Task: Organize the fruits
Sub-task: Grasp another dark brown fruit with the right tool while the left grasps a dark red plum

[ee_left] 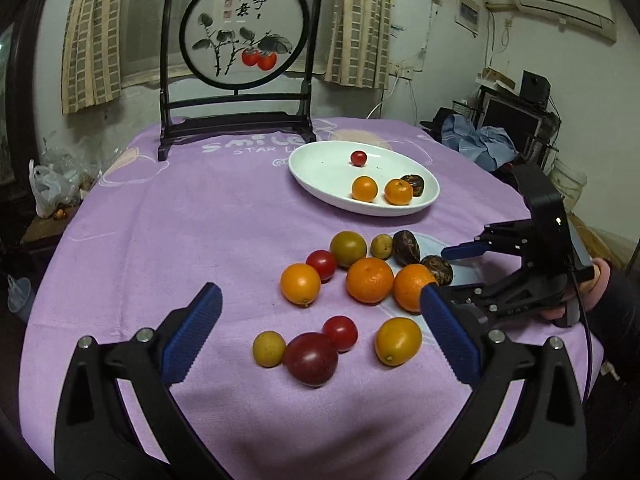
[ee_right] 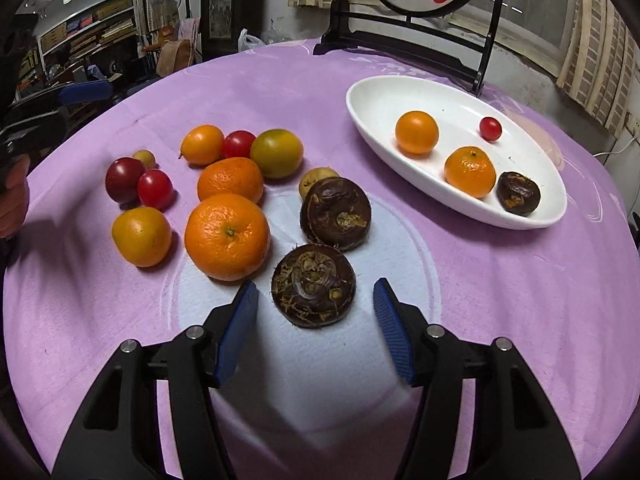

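Several loose fruits lie on the purple tablecloth: oranges [ee_left: 369, 280], red tomatoes [ee_left: 339, 332], a dark plum [ee_left: 310, 358], yellow fruits [ee_left: 398, 340] and dark brown water chestnuts [ee_right: 313, 285]. A white oval dish [ee_left: 320, 176] holds two oranges, a small tomato [ee_left: 358, 157] and one water chestnut [ee_right: 518, 193]. My left gripper [ee_left: 320, 332] is open, its jaws either side of the near fruits. My right gripper [ee_right: 316, 328] is open, with the nearest water chestnut just ahead between its jaws; it also shows in the left wrist view [ee_left: 448, 272].
A dark wooden frame with a round persimmon painting [ee_left: 240, 80] stands at the table's far side, behind the dish. The round table's edge drops off left and right. Cluttered shelves and a chair stand beyond.
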{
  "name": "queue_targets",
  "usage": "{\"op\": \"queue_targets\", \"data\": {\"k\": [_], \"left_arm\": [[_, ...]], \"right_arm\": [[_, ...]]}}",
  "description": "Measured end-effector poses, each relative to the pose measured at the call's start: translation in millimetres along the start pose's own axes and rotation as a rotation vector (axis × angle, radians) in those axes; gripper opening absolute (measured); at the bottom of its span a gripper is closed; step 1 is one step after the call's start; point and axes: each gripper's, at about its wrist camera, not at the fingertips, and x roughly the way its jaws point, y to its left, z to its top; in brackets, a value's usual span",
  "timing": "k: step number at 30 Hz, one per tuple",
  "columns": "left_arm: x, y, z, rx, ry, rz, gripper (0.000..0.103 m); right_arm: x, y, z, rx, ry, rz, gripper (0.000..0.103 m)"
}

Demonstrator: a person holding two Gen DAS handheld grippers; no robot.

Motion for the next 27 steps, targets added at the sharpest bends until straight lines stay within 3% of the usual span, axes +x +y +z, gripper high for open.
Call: {"op": "queue_targets", "data": {"k": [6,9,11,16,19,27], "left_arm": [[0,1,-7,0.013,0.024,-0.008,0.1],[-2,1,-13,0.017,0.037,-0.024,0.099],[-2,1,-16,0.026,0.052,-0.037,0.095],[8,-2,-32,0.049,0.136,-0.068,0.066],[17,-2,-36,0.048,0.183,-0.057,0.058],[31,7,-35,0.012,0.242,-0.044,0.055]], "right_arm": [[1,1,0,0.009,0.0,0.019,0.044],[-1,-1,0,0.027,-0.001,0.025,0.043],[-7,-5,1,0.055,-0.021,0.03,0.043],[-18,-22,4,0.151,-0.065,0.043,0.043],[-17,-24,4,0.164,-0.059,0.036,0.043],[-18,-16,4,0.151,-0.061,0.044,0.043]]}}
